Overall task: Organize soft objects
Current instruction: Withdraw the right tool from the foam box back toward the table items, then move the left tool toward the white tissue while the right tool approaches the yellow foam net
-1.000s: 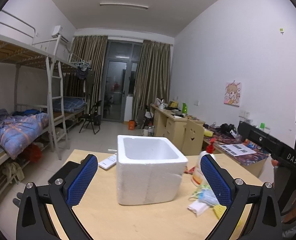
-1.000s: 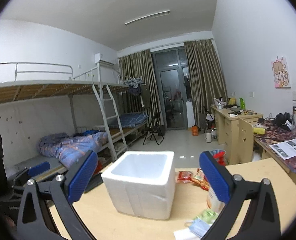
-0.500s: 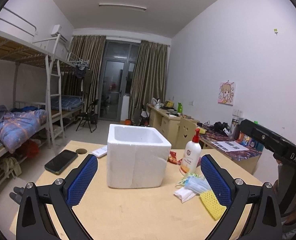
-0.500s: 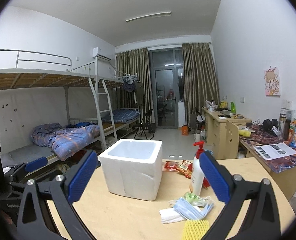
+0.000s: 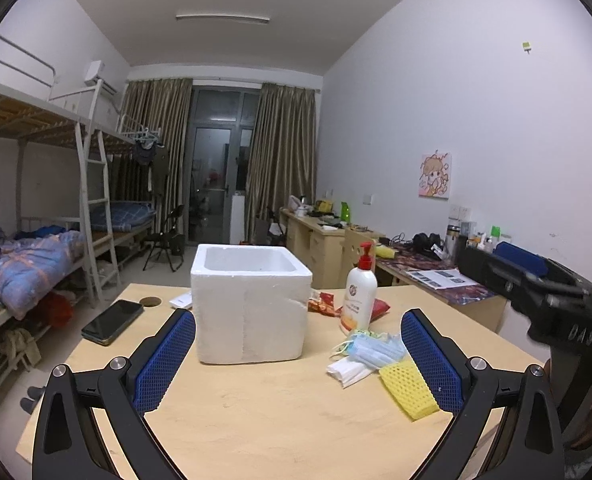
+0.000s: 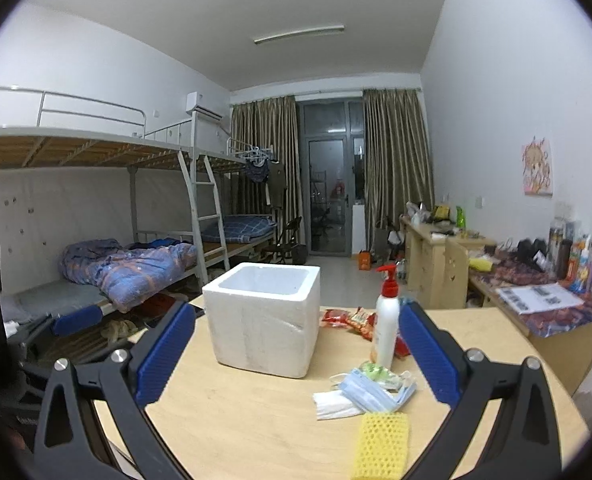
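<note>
A white foam box (image 5: 251, 303) (image 6: 264, 320) stands open-topped on the wooden table (image 5: 280, 412). To its right lie a blue face mask (image 5: 375, 350) (image 6: 369, 394), a white tissue pack (image 5: 345, 372) (image 6: 331, 404), a yellow foam net (image 5: 408, 390) (image 6: 381, 444) and a green packet (image 6: 375, 372). My left gripper (image 5: 297, 356) is open and empty above the near table, in front of the box. My right gripper (image 6: 296, 354) is open and empty, also short of the box; its body shows at the right edge of the left wrist view (image 5: 535, 292).
A pump bottle (image 5: 359, 298) (image 6: 387, 330) and red snack bags (image 5: 327, 304) (image 6: 347, 318) sit right of the box. A black phone (image 5: 112, 321) and a white card lie to its left. Bunk beds, desks and a chair stand beyond the table.
Both grippers have pulled back and tilted down from the box, so the bottle, mask, tissue pack and yellow net have come into view. Both stay open.
</note>
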Available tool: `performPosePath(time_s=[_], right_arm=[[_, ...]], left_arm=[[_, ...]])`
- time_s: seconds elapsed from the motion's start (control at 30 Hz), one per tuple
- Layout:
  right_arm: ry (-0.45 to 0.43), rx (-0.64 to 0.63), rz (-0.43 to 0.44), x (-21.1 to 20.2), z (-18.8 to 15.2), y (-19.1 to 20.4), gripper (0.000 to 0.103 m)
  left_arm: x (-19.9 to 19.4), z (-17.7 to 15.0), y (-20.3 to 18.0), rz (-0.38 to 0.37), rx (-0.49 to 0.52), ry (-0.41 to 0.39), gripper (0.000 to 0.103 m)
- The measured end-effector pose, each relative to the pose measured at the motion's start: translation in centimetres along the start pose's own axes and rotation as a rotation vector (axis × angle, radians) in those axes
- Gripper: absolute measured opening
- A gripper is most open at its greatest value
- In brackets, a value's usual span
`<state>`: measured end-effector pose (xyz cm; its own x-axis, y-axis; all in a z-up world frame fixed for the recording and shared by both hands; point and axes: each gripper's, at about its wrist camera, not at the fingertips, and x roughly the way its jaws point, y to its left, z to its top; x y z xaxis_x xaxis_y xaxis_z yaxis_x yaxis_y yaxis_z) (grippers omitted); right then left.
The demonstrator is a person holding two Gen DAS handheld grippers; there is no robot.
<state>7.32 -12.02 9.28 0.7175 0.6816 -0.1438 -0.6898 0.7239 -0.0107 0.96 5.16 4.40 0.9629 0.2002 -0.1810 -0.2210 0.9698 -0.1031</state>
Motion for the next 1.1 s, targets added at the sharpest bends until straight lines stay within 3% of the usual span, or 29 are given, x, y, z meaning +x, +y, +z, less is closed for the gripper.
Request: performPosePath(time_s=[0.13, 0.37, 0.67, 1.1], right_arm=[[-0.022, -0.056, -0.057, -0.8, -0.6, 0.6, 0.103], [0.006, -0.025, -0.097, -1.2, -2.7, -0.5, 0.103], [0.089, 0.016, -0.176, -0.5, -5.2, -1.9, 0.103], [0.206, 0.084, -0.206, 0.3, -7.7, -3.8, 0.103]], left_arm=[[-0.1, -0.2, -0.2, -0.013, -0.012, -0.009, 0.103], [0.4, -1.2, -0.6, -0.022, -0.001, -0.01, 0.103], [1.7, -2.8, -2.0, -0.02, 0.027, 0.0, 0.103], [3.9, -4.5, -3.2, -0.037, 0.04, 0.052, 0.103]])
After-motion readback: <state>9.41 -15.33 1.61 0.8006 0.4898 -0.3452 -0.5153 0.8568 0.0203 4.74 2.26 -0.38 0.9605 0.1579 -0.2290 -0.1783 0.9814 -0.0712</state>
